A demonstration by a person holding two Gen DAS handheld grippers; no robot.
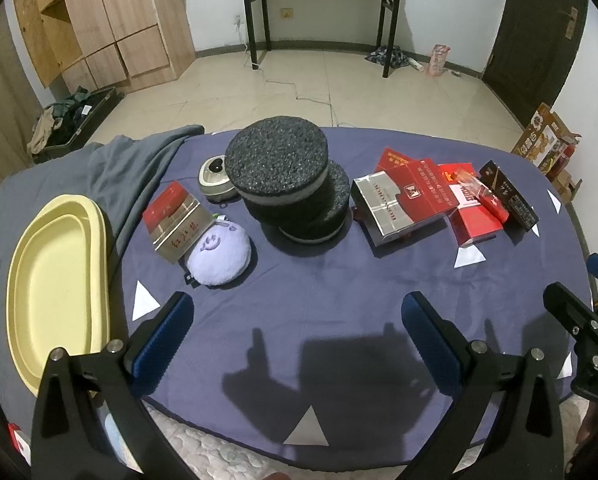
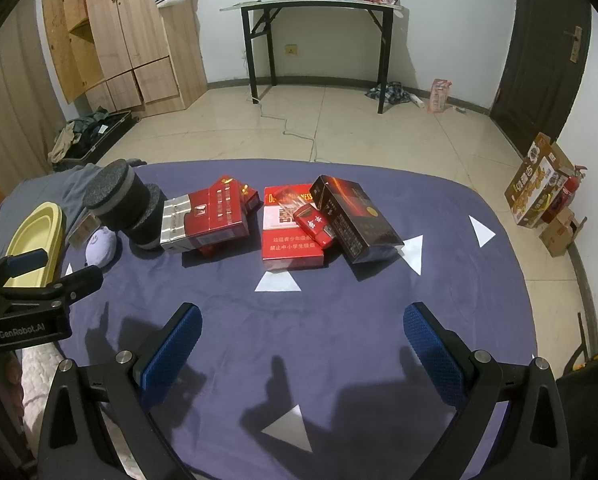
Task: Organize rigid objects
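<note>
Left wrist view, left to right: yellow tray (image 1: 59,272) at the left edge; red-and-silver box (image 1: 177,220) touching a lilac plush (image 1: 219,258); 2 stacked black foam discs (image 1: 291,184) at centre; a pile of red cartons (image 1: 411,200) at right. Left gripper (image 1: 297,344), bottom, spread wide, holding nothing. Right wrist view: black carton (image 2: 357,218) at centre right; right gripper (image 2: 301,344) likewise wide apart and unloaded.

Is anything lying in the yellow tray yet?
No: in the left wrist view the yellow tray shows only its bare inside, with the boxes and foam discs out on the blue cloth.
</note>
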